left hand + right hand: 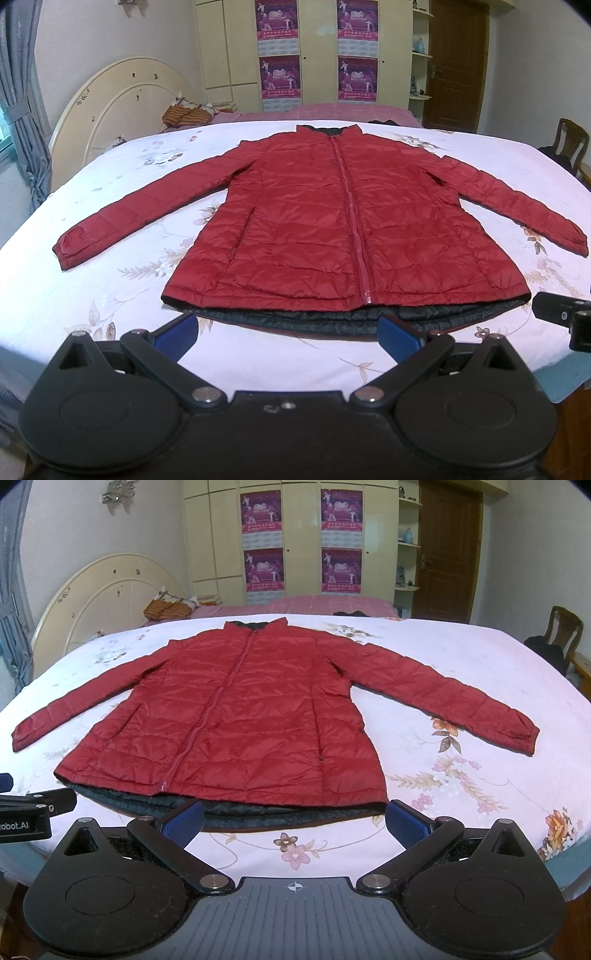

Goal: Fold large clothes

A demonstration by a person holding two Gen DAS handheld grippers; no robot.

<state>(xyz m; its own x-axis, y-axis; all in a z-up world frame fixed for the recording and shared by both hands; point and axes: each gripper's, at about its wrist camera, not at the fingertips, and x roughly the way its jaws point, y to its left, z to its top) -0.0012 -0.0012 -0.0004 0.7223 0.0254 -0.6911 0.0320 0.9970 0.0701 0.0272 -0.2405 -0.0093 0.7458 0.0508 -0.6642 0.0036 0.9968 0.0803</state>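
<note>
Left gripper [288, 334] and right gripper [295, 821] sit nearest, side by side at the bed's [480, 657] near edge, jaws wide apart, holding nothing. Just past them the red jacket [332, 221] lies flat on the floral sheet [110, 288], zipped, sleeves spread out, collar at the far side, dark lining showing below the hem.

jacket [332, 221]: red, quilted, zipped shut
pose: flat, front up, sleeves spread, dark lining showing at hem
place: just ahead of both grippers' spread fingers
</note>
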